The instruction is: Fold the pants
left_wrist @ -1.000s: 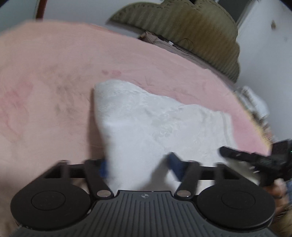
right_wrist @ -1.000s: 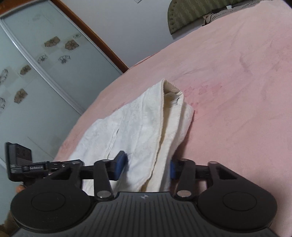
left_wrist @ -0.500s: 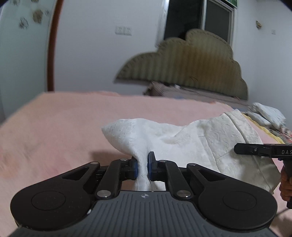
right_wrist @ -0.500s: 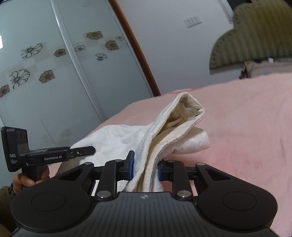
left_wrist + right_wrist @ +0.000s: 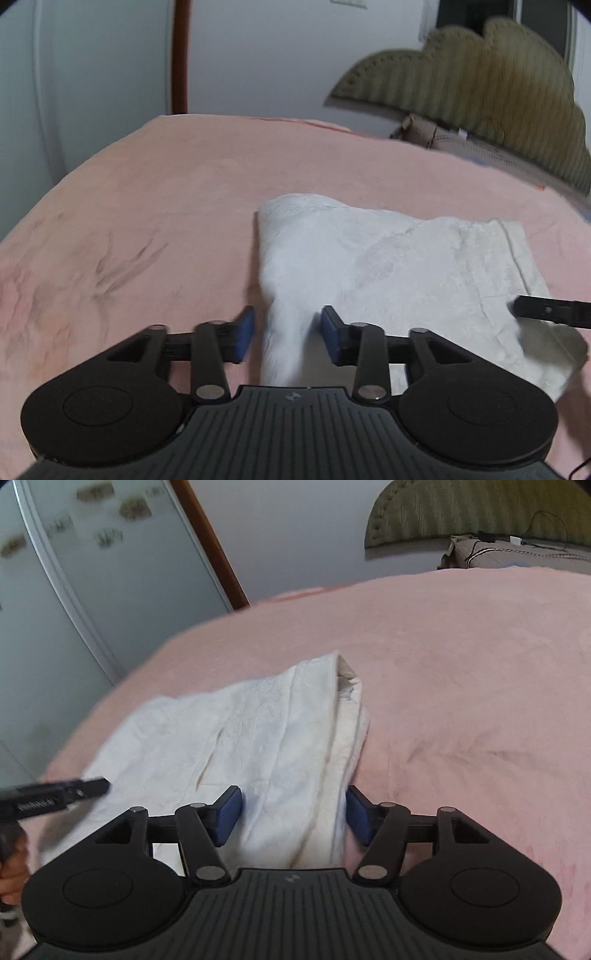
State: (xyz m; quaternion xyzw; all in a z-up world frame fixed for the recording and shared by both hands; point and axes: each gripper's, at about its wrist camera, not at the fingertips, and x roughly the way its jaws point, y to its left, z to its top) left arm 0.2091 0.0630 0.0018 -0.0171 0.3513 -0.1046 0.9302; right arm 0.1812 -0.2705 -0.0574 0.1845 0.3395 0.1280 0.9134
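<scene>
Both grippers, left (image 5: pixel 287 339) and right (image 5: pixel 292 816), have just been opening; the pants (image 5: pixel 388 273) lie released between the jaws (pads clear). Withdrawal should be straight back, so the fold stays undisturbed.

— How does the left gripper (image 5: pixel 287 338) stand?

— Pitched downward, its blue pads (image 5: pixel 243 334) parted. The jaws have just been opening, and a fold of the white pants (image 5: pixel 388 266) runs up between them without either pad pressing on it.

— And the right gripper (image 5: pixel 293 814)?

— Much the same: angled down, jaws just opened, blue pads (image 5: pixel 229 814) standing clear on either side of the cloth that lies between them.

— Is anything of the person visible?

— Only in the right wrist view, at the left edge: a hand (image 5: pixel 13 871) wrapped around the handle of the left gripper. Each gripper shows as a dark bar at the edge of the other's view.
</scene>
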